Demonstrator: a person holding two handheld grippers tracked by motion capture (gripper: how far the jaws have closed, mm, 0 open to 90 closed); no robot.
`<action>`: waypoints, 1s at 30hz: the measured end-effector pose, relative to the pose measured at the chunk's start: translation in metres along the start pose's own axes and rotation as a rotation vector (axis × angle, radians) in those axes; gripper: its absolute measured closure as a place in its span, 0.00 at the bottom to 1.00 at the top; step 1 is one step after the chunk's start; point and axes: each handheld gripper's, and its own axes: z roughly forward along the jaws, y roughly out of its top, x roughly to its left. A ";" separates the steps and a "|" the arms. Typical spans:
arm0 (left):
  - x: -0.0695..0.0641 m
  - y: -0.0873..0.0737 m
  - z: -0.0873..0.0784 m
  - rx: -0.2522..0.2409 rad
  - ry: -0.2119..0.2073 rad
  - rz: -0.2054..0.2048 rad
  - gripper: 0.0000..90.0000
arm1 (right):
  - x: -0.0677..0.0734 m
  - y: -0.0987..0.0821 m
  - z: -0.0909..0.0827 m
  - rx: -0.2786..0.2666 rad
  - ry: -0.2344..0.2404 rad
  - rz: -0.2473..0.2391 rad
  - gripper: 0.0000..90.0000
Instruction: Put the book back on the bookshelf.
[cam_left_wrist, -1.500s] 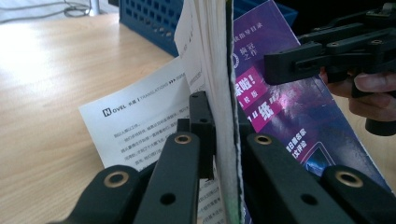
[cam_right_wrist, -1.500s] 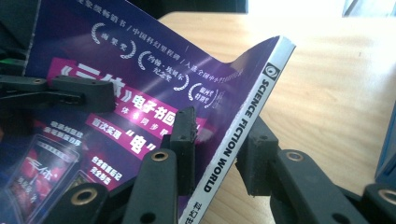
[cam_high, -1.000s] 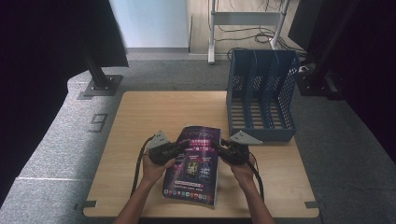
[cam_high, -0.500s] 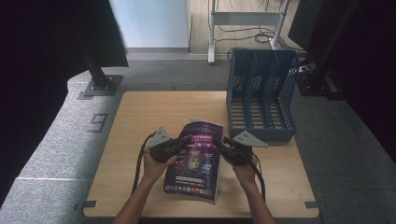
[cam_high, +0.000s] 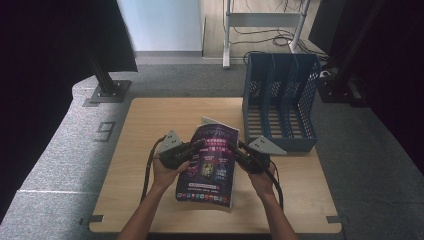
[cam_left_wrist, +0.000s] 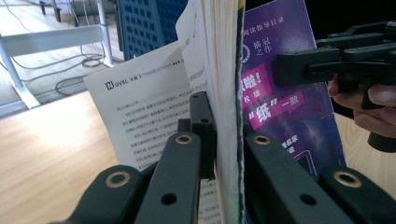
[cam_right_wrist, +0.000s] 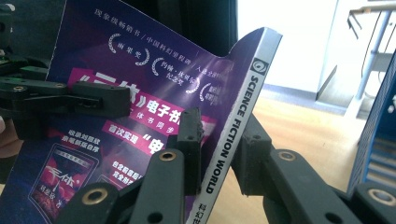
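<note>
High view, object: magazine (cam_high: 209, 162), purple cover up, held between my two grippers above the near middle of the table (cam_high: 150, 130); top end lifted, lower edge low near the table, contact there not discernible
High view, grip: left gripper (cam_high: 192, 148) bites the left edge, right gripper (cam_high: 239, 148) the right edge, both about a third down from the top; my hands sit just behind them
High view, surroundings: blue file rack (cam_high: 280, 107) stands at the far right of the table, near the magazine's top corner; I judge it the one obstacle on that side; remaining tabletop bare

Left gripper view, jaws: closed down to the thickness of the page block, clamping the fore-edge; one loose white inner page (cam_left_wrist: 140, 116) has fanned out to the left, outside the clamp
Left gripper view, handling: soft, floppy paper; I expect sag and stray pages; right gripper holds the far edge

Right gripper view, jaws: nearly closed on the spine (cam_right_wrist: 233, 126), lettered SCIENCE FICTION WORLD
Right gripper view, handling: spine is the stiffest hold; glossy cover may slip; light object by my judgement; top of cover curls
</note>
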 end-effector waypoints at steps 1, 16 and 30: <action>0.000 0.001 0.000 -0.005 0.000 0.001 0.97 | 0.000 0.003 -0.001 -0.006 -0.002 -0.006 0.83; 0.000 0.023 0.000 -0.028 0.009 0.042 0.96 | 0.002 0.019 -0.008 -0.074 -0.015 -0.060 0.85; -0.006 0.006 -0.003 -0.016 -0.015 0.045 0.96 | 0.002 0.009 -0.017 -0.081 0.023 -0.068 0.88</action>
